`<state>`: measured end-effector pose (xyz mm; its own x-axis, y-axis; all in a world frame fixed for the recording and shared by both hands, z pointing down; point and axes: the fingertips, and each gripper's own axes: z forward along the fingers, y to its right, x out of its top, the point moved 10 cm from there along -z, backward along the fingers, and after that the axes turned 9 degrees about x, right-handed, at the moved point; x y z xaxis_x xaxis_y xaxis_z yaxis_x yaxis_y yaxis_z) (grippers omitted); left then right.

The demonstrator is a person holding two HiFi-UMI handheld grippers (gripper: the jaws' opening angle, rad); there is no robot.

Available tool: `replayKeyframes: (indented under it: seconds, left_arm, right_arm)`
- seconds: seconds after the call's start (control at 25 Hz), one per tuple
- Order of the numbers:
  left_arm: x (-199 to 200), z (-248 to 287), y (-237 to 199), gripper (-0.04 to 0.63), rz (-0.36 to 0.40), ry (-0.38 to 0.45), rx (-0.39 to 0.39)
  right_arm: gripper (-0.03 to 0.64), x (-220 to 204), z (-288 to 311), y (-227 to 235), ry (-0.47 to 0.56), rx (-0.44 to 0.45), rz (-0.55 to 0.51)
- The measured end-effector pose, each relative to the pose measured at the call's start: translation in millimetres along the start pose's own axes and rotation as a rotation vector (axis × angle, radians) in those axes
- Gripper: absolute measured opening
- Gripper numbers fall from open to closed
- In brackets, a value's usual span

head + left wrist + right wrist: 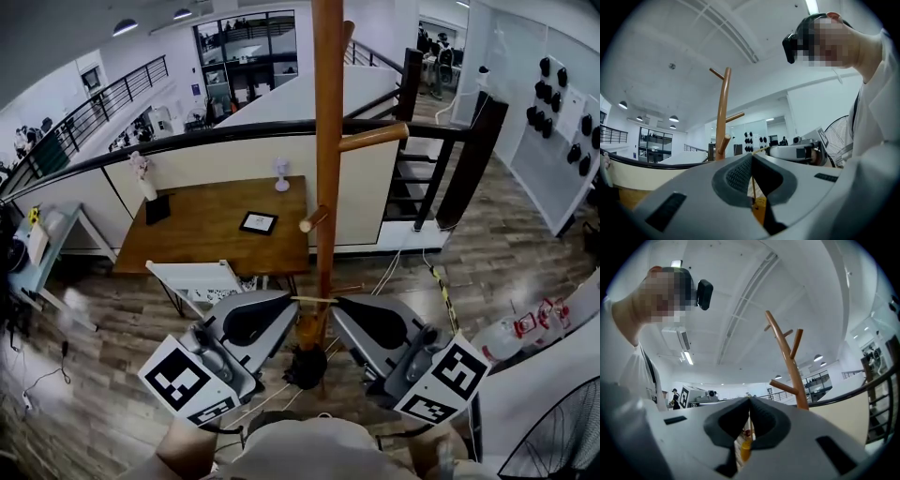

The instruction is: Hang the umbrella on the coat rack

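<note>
The wooden coat rack [327, 141] stands straight ahead, with pegs at right [373, 139] and lower left [314, 218]. A thin yellow strap [314, 300] of the umbrella is stretched taut in front of the pole. My left gripper [292, 300] is shut on one end and my right gripper [336, 302] on the other. The dark umbrella [305, 367] hangs below, between them, at the pole's foot. In the left gripper view the strap [753, 180] runs out between the closed pads, with the rack [723, 117] beyond. The right gripper view shows the strap [749, 417] pinched likewise, the rack [787, 362] at right.
Behind the rack is a wooden table [187, 234] holding a small framed tablet [258, 222], with a white chair [197, 278] in front. A curved railing [187, 136] and stairs [412, 178] lie beyond. A fan [562, 431] stands at the lower right.
</note>
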<state>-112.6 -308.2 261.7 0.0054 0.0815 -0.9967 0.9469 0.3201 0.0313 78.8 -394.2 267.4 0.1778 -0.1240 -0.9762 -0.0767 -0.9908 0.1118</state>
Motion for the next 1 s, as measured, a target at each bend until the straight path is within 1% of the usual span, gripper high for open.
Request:
replayKeyframes:
  seconds: [0.12, 0.28, 0.48, 0.84, 0.92, 1.0]
  left_arm:
    - [2, 8, -7, 0.000, -0.013, 0.000, -0.026]
    - [8, 15, -20, 0.000, 0.001, -0.006, -0.051]
    - [21, 22, -36, 0.000, 0.030, 0.021, -0.087]
    - [41, 53, -68, 0.000, 0.043, 0.071, -0.100]
    - [41, 62, -74, 0.000, 0.036, 0.076, -0.105]
    - [38, 68, -80, 0.000, 0.006, 0.076, -0.111]
  right_arm:
    - [0.009, 4, 3, 8, 0.004, -0.015, 0.002]
    - [0.009, 7, 12, 16, 0.030, -0.037, 0.007]
    - [0.009, 19, 25, 20, 0.045, -0.080, -0.042]
    - [0.009, 39, 46, 42, 0.059, -0.172, -0.120]
    - [0.009, 42, 49, 49, 0.054, -0.188, -0.127]
    - [0.009, 41, 51, 54, 0.048, -0.199, -0.119]
